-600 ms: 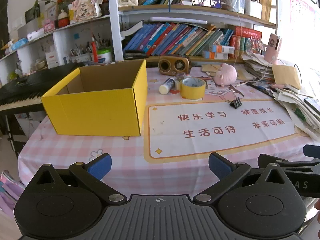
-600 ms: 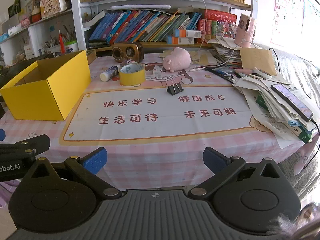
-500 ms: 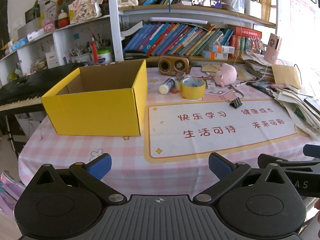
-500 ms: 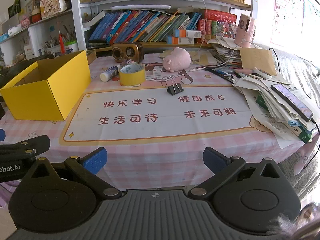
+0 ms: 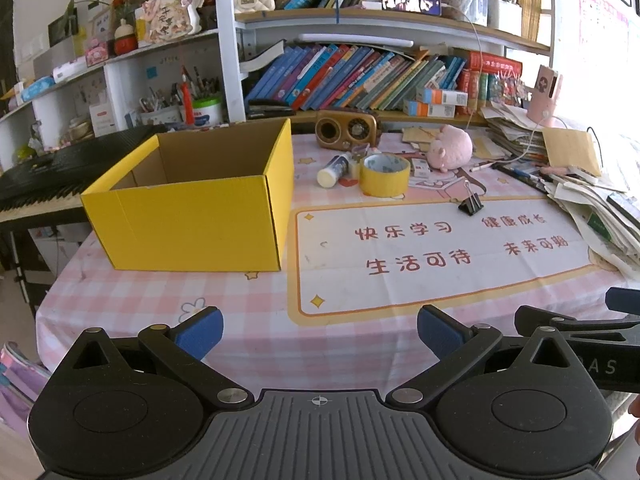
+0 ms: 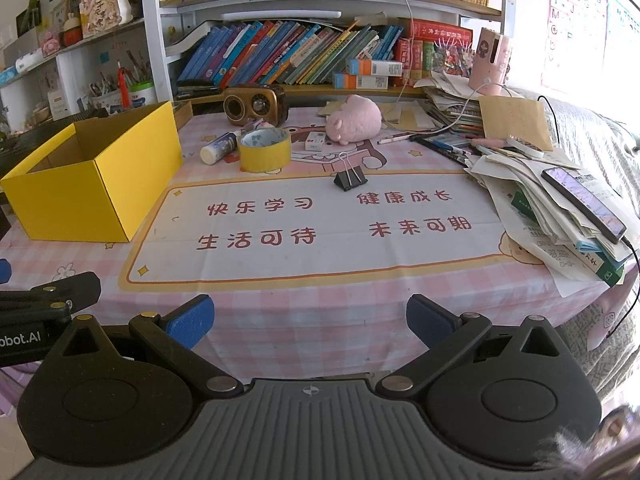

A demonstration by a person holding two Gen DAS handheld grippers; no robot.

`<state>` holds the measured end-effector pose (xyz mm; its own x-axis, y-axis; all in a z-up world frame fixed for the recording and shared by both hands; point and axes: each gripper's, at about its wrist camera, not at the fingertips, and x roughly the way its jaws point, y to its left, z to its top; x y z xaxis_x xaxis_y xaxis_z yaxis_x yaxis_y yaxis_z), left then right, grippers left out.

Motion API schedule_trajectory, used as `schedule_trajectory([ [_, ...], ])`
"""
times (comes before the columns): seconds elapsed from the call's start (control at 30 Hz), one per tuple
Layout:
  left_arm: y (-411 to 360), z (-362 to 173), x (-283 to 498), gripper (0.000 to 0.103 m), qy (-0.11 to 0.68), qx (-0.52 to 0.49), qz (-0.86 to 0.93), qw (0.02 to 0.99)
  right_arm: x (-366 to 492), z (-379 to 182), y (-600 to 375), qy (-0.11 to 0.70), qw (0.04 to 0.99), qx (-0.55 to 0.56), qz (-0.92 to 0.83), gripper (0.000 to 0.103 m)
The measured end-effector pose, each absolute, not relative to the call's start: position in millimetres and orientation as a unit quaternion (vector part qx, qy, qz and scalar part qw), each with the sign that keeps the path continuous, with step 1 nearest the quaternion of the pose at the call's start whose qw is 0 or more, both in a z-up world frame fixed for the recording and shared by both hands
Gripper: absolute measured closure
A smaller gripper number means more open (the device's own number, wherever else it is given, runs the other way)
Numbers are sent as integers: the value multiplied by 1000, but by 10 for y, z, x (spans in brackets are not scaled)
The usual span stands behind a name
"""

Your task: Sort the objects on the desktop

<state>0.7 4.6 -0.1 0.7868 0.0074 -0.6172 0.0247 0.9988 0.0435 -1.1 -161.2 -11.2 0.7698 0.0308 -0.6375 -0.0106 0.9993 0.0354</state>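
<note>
Right wrist: binder clip (image 6: 350,179) beyond gripper (image 6: 310,317)

Bare mat (image 6: 320,220) ahead, yellow box (image 5: 192,224) walling left, paper pile (image 6: 560,216) crowding right, clutter behind

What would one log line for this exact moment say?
stage: start, nothing picked | left hand-held gripper: open, empty | right hand-held gripper: open, empty | yellow box: looks empty | tape roll, binder clip: on table

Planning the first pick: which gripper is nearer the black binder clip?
Right, though only slightly. The right gripper faces the binder clip nearly head-on; the left gripper has it further off, up to its right.
</note>
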Motion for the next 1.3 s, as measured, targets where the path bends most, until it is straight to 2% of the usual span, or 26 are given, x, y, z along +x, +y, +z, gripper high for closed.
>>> schedule_trajectory([
  [1.3, 157, -26, 38, 0, 325, 24, -15, 945, 12, -85, -1533, 335, 942, 11, 10, 0],
])
